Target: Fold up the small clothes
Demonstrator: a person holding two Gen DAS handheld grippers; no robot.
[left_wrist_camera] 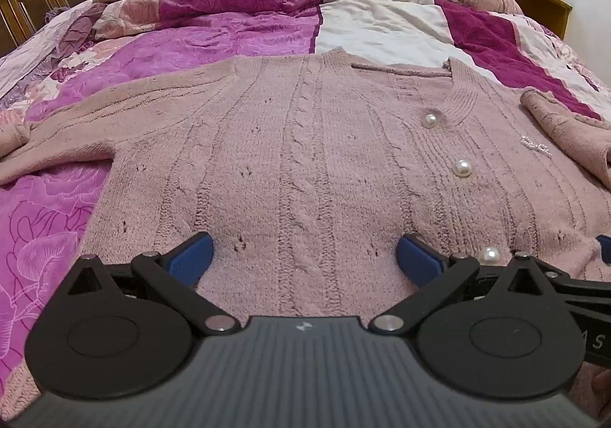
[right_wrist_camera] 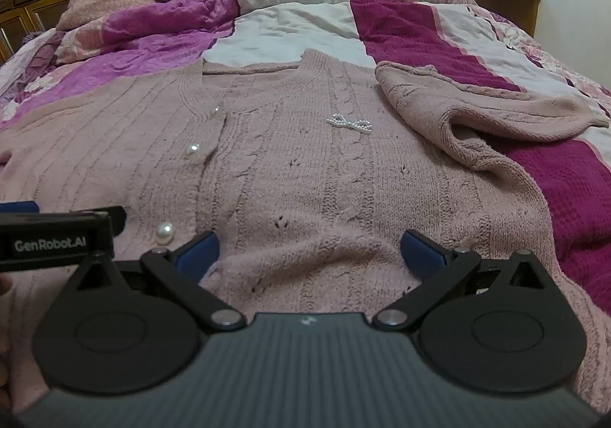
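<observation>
Both grippers hang with jaws spread wide, grasping nothing. Between the left gripper's (left_wrist_camera: 305, 256) blue pads lies the cable-knit front of a pink cardigan (left_wrist_camera: 305, 145), spread flat on the bed's purple patchwork quilt (left_wrist_camera: 214, 38). Its pearl buttons (left_wrist_camera: 461, 168) run just right of those jaws. Between the right gripper's (right_wrist_camera: 309, 254) jaws lies the hem; a pearl bow (right_wrist_camera: 349, 123) sits beyond, a crumpled sleeve (right_wrist_camera: 477, 111) far right.

Each handheld tool had a ribbed grey body, black teardrop-shaped link plates with round discs, and silver pivot screws. The left gripper (left_wrist_camera: 305, 256) and right gripper (right_wrist_camera: 311, 254) carried blue fingers (left_wrist_camera: 193, 256). One black side bar read "GenRobot.AI".
</observation>
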